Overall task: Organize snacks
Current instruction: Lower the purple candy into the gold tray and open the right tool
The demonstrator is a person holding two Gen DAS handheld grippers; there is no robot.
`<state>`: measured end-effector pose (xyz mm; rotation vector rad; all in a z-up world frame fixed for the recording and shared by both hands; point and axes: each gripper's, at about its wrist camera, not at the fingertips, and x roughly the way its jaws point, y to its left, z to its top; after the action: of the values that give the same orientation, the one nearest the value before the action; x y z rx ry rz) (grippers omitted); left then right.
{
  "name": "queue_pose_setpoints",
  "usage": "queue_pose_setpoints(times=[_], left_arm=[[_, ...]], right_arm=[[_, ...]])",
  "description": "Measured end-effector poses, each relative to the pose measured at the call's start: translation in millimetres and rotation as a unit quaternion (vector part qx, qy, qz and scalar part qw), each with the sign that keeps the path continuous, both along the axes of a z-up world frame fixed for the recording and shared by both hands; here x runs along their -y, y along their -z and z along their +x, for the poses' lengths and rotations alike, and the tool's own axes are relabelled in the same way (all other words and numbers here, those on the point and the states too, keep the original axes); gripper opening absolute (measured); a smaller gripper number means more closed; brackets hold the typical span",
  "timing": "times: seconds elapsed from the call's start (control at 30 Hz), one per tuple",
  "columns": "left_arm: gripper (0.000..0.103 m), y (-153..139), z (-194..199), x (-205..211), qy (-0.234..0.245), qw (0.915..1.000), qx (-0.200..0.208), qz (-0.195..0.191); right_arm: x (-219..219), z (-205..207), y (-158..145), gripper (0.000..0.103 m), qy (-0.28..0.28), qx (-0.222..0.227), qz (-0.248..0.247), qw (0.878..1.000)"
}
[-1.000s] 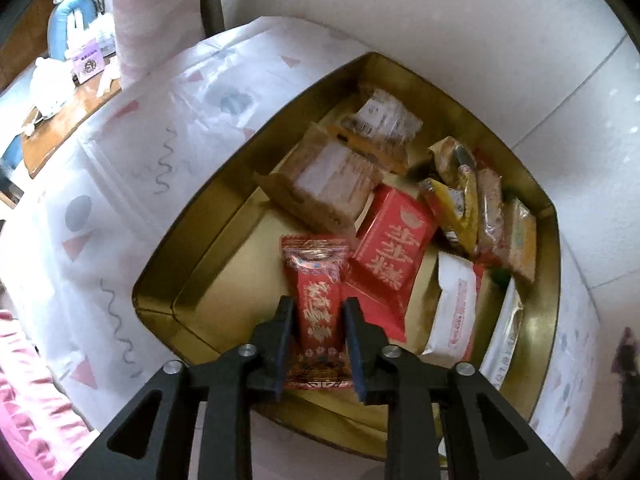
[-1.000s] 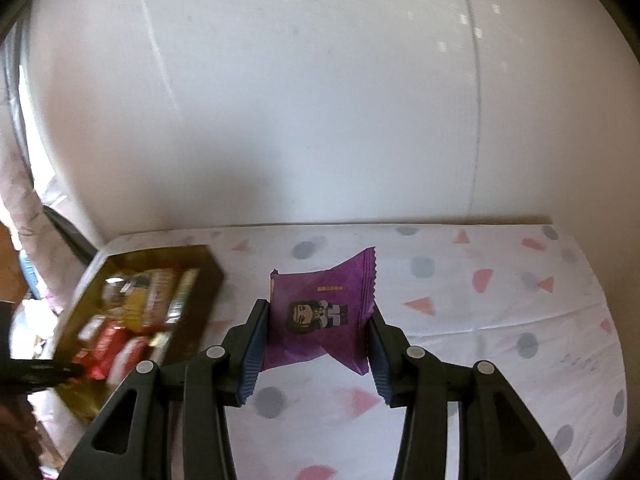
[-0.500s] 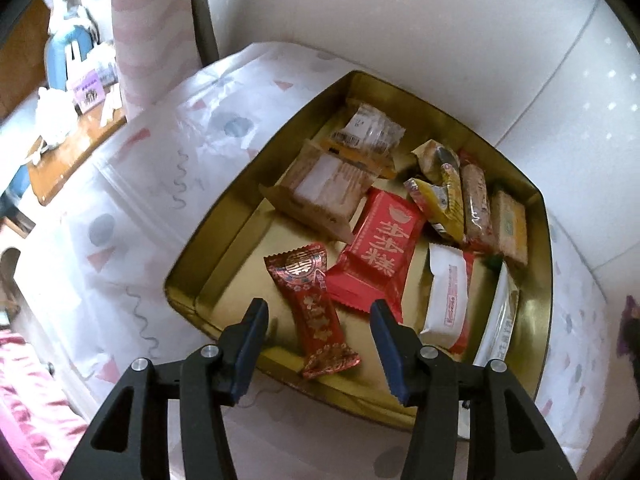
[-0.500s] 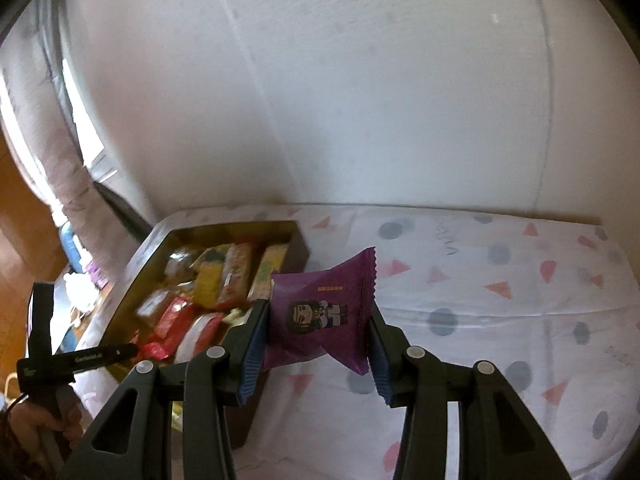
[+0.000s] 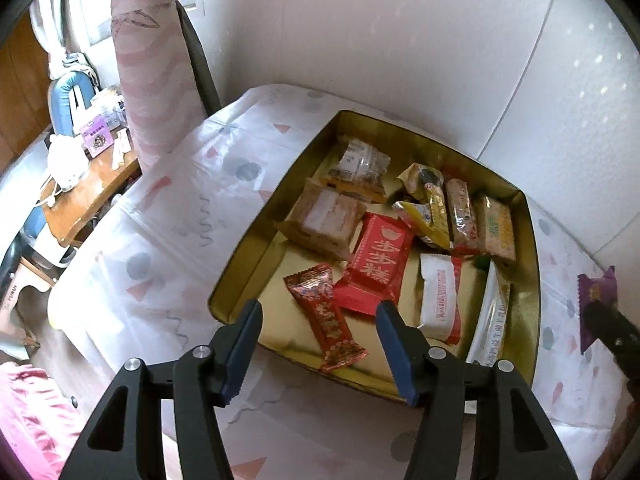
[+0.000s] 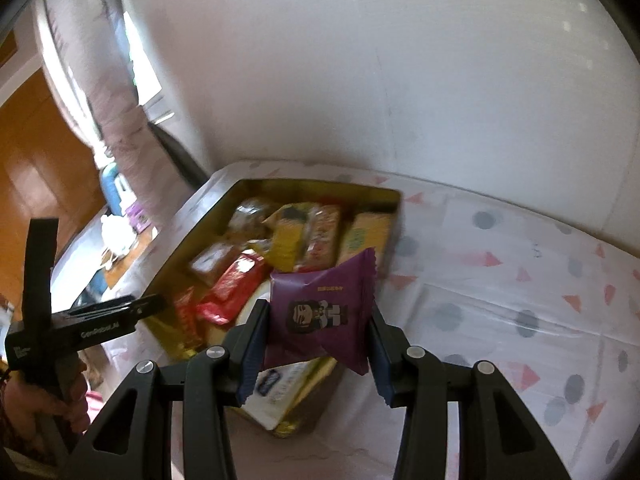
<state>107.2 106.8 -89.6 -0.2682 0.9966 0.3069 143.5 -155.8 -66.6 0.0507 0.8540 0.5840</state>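
A gold tin (image 5: 248, 264) on the patterned cloth holds several wrapped snacks. A long red candy packet (image 5: 324, 316) lies free at its near edge, beside a flat red packet (image 5: 378, 260). My left gripper (image 5: 318, 324) hovers above the candy packet with its jaws opening; the pads do not touch it. My right gripper (image 6: 318, 320) is shut on a purple snack pouch (image 6: 320, 312), held in the air over the near right corner of the tin (image 6: 312, 192). In the left wrist view the purple pouch (image 5: 596, 292) shows at the far right.
A white wall stands close behind the tin. A pink patterned curtain (image 5: 148, 60) hangs at the table's far left corner, with a cluttered wooden desk (image 5: 84, 192) below. The left gripper tool (image 6: 80, 324) and the hand holding it show in the right wrist view. Dotted cloth (image 6: 520, 300) spreads right of the tin.
My left gripper let go of the long red candy packet, opened wider and rose away from the tin. My right gripper carried the purple pouch leftward to the tin.
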Motion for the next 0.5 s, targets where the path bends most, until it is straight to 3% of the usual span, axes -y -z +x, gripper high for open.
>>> queue_pose_setpoints(times=[0.5], left_arm=[[0.065, -6.3, -21.1, -34.8, -0.024, 0.9997, 0.01, 0.002]], right_arm=[[-78.3, -5.6, 9.5, 0.047, -0.062, -0.06, -0.031, 0.996]])
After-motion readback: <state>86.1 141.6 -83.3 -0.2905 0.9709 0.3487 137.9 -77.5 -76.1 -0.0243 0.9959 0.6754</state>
